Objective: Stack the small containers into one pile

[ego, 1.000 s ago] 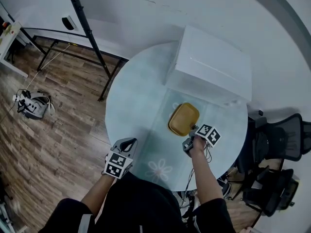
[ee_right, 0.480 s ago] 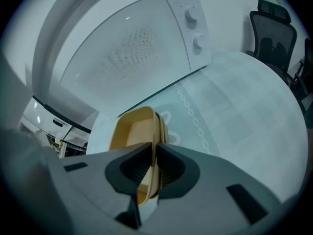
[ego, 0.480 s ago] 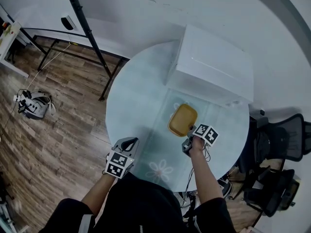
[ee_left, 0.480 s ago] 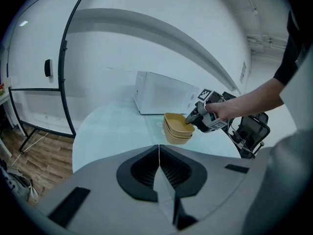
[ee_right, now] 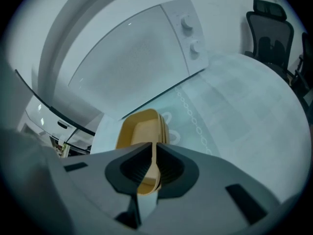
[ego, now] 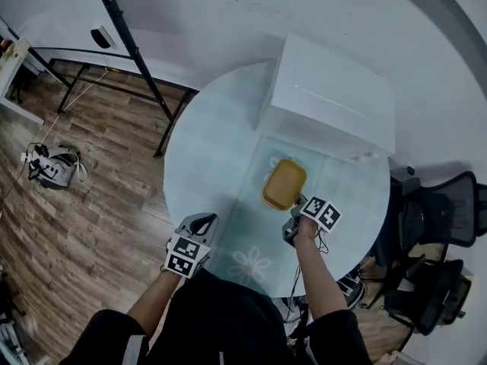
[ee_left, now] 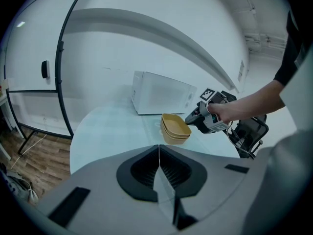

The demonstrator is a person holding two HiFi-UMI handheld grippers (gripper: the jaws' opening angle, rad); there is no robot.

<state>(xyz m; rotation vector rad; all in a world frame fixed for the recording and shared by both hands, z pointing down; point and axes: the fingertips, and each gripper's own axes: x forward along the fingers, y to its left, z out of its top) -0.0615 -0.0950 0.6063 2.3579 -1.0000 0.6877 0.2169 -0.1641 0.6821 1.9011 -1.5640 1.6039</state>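
on table (ego: 205,158), right hand-held gripper (ego: 294,208) clamps rim of stacked yellow containers (ego: 283,182)

Pale round table (ego: 213,158) in front of me, white two-knob appliance (ego: 331,101) on its far side. Black office chairs (ego: 437,219) to my right; wood floor (ego: 76,204), black metal frame (ego: 125,36) left.

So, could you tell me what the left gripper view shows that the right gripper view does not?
Only the left gripper view: the right gripper, in a hand, at the yellow containers, which sit nested; the left gripper shut and empty. Only the right gripper view: its jaws clamped on the containers' wall, and two knobs on the white appliance. Both: the containers, the appliance, the glass table.
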